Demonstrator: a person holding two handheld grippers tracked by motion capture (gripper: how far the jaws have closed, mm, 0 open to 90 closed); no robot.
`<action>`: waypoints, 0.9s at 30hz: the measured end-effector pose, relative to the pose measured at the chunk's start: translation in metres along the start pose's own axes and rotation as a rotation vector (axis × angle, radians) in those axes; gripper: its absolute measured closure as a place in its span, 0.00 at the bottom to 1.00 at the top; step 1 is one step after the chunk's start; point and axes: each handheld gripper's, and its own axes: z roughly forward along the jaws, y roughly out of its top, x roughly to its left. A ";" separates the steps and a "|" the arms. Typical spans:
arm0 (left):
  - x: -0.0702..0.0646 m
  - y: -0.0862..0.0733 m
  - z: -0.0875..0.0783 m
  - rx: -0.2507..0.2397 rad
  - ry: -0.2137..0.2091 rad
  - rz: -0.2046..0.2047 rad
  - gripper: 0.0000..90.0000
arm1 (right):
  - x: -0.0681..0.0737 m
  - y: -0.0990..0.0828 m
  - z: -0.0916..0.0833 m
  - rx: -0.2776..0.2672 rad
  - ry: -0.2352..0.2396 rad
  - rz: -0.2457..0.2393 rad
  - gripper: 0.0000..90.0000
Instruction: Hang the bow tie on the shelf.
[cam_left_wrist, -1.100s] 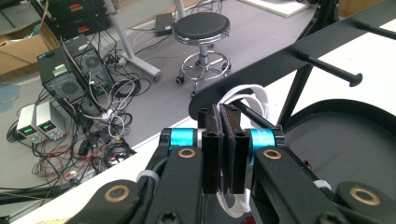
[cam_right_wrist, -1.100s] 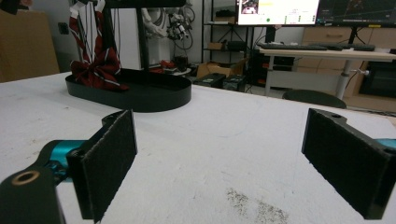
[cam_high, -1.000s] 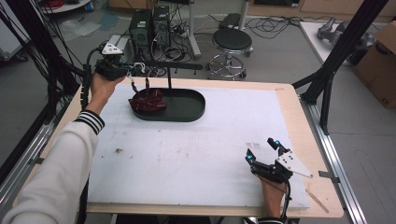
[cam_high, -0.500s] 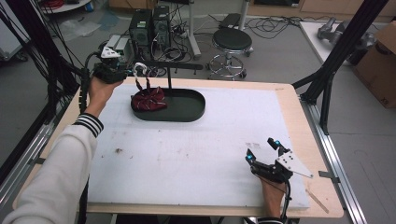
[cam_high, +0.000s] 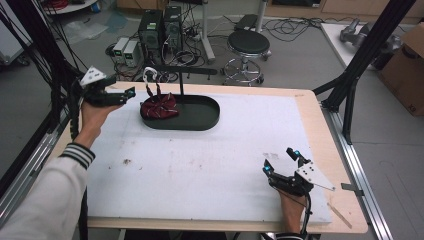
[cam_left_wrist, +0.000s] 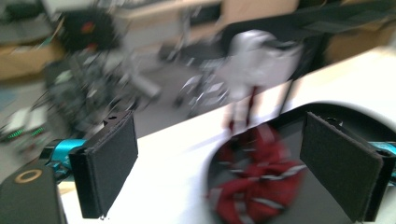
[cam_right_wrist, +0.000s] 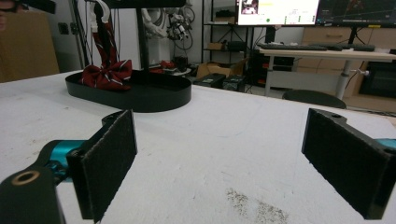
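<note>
A dark red striped bow tie (cam_high: 159, 106) lies at the left end of a black oval tray (cam_high: 205, 117). Its strap runs up to a white clip (cam_high: 150, 75) on the arm of the tray's black stand (cam_high: 181, 85). My left gripper (cam_high: 131, 93) hovers just left of the tray, pointing at it. Its jaws have just been opening and stand open with nothing between them; the left gripper view, blurred, has the bow tie (cam_left_wrist: 261, 186) farther off. My right gripper (cam_high: 281, 161) rests open and empty near the table's front right, facing the tray (cam_right_wrist: 140, 95) and bow tie (cam_right_wrist: 106, 74).
A white foam mat (cam_high: 200, 165) covers the wooden table. Black frame posts rise at the left (cam_high: 45, 60) and right (cam_high: 350, 90) edges. Behind the table are computer towers (cam_high: 160, 25), a stool (cam_high: 248, 42) and a cardboard box (cam_high: 407, 70).
My left hand has moved left and down, away from the stand's arm, and its jaws have opened. The bow tie's strap now hangs from the arm by itself. The right gripper has stayed put.
</note>
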 end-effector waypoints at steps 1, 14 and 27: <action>-0.007 -0.007 -0.007 0.000 -0.027 0.009 0.14 | 0.000 0.000 0.000 0.000 -0.002 -0.001 0.10; -0.081 -0.066 -0.076 -0.106 -0.149 0.038 0.14 | 0.000 0.000 0.000 0.000 -0.005 0.002 0.10; -0.087 -0.114 -0.102 -0.192 -0.140 -0.012 0.14 | 0.000 0.000 0.000 0.001 -0.009 0.000 0.10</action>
